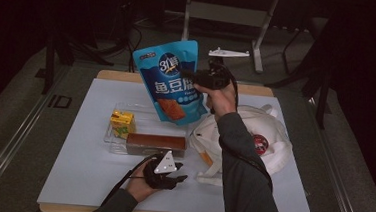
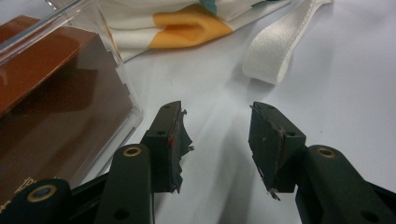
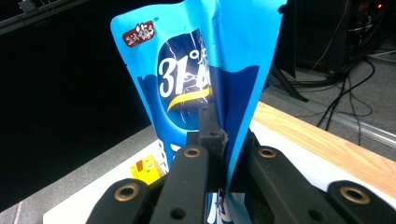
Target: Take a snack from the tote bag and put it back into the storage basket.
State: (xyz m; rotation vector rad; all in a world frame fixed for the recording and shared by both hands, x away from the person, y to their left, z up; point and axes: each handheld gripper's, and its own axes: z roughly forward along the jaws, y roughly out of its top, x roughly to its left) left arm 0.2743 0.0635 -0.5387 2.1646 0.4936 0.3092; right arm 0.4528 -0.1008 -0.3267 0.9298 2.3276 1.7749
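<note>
On the left of the counter (image 1: 70, 178), a clear tray (image 1: 115, 143) is holding a yellow carton (image 1: 122, 121) and a long brown box (image 1: 155, 145), the box lying crosswise along the tray's near edge. Just in front of the box, the left hand-held gripper (image 1: 179, 171) is resting low over the counter with its jaws standing about half open and nothing between them; in the left gripper view its pads (image 2: 175, 144) are bare, the brown box (image 2: 51, 93) sitting just to one side. It appears to be waiting, out of the other hand's way.

Further right, the right hand-held gripper (image 1: 204, 78) is clamped tight on the side edge of a blue snack pouch (image 1: 170, 79), lifted well above the tray. In the right gripper view the pouch (image 3: 187, 79) is pinched edge-on between closed jaws. The pouch is hanging upright, its long axis near vertical and leaning slightly, top seal pointing up and away, printed face towards the person.

At the right, a white cloth bag (image 1: 269, 136) is lying slumped on the counter, probably where the pouch is bound.
</note>
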